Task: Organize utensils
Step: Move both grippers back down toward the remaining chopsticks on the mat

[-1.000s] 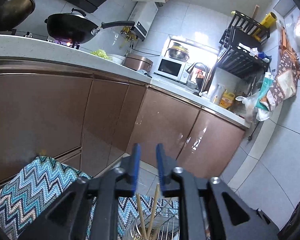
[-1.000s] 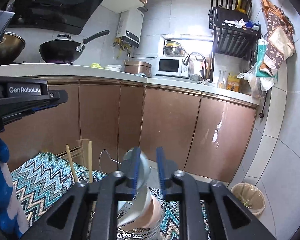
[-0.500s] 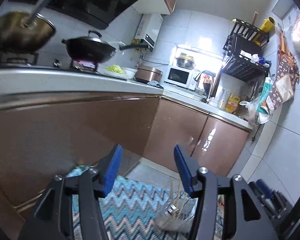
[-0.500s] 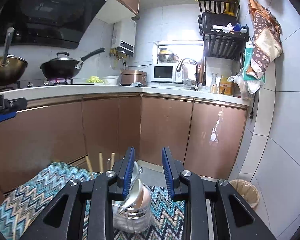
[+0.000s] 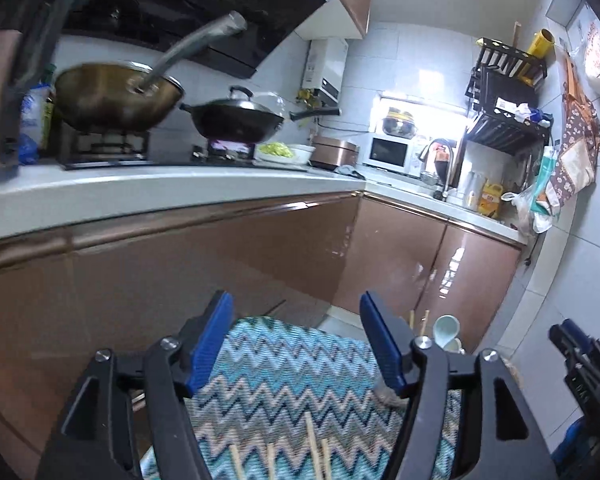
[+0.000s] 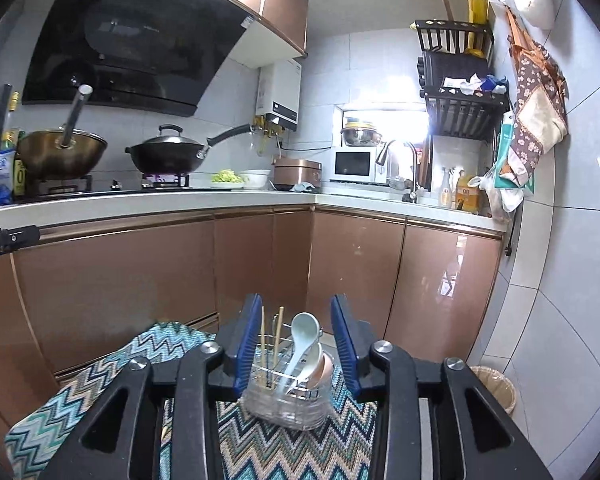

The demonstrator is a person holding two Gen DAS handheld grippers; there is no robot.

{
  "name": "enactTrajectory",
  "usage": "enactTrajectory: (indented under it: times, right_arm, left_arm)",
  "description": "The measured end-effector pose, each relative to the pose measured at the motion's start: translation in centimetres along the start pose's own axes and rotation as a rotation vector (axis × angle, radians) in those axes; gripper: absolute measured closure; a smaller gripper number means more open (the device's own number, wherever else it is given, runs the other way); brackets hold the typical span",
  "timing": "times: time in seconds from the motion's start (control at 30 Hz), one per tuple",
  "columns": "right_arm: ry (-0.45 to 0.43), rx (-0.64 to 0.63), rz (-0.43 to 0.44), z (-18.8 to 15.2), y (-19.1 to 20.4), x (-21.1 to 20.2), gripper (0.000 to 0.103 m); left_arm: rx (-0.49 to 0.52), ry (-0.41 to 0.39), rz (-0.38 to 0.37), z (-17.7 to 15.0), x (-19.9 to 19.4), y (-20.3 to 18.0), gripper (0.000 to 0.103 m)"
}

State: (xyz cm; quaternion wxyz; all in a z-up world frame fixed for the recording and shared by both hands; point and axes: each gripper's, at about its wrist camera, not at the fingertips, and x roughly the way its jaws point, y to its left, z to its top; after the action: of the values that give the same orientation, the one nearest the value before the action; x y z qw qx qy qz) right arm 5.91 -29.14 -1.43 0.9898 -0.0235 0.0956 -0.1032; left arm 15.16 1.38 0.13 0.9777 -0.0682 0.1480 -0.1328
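Observation:
A clear utensil holder (image 6: 286,400) with a wire rack stands on the zigzag-patterned cloth (image 6: 100,376). It holds two wooden chopsticks (image 6: 263,344), a pale blue spoon (image 6: 302,338) and a pinkish spoon (image 6: 325,368). My right gripper (image 6: 296,344) is open and empty, its blue pads either side of the holder in view, behind it. My left gripper (image 5: 296,344) is open and empty above the cloth (image 5: 284,376). Several loose chopsticks (image 5: 312,448) lie on the cloth below it. The holder's spoon (image 5: 446,330) peeks out right of the left gripper's fingers.
Brown cabinet fronts (image 6: 260,264) stand close behind the cloth under a white counter (image 6: 180,200). The counter carries a brass wok (image 6: 62,154), a black wok (image 6: 166,156) and a microwave (image 6: 354,164). A bin (image 6: 494,388) sits on the floor at right.
Both grippers opened and pulled back from the holder. The left one let go of chopsticks and swung left; the right one released the spoon into the holder.

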Motion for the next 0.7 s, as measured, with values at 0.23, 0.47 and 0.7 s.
enactTrajectory:
  times: [0.23, 0.47, 0.7]
  right_arm:
    - [-0.011, -0.004, 0.014, -0.1, 0.6, -2.8, 0.067]
    - [0.008, -0.005, 0.05, -0.2, 1.1, -3.5, 0.067]
    - [0.085, -0.007, 0.096, -1.5, 1.9, -1.9, 0.068]
  left_arm:
    - [0.008, -0.012, 0.029, 0.4, -4.1, 2.3, 0.038]
    - [0.038, 0.096, 0.021, -0.8, -3.4, 2.6, 0.038]
    - [0.031, 0.226, -0.011, -3.4, -0.5, 3.0, 0.041]
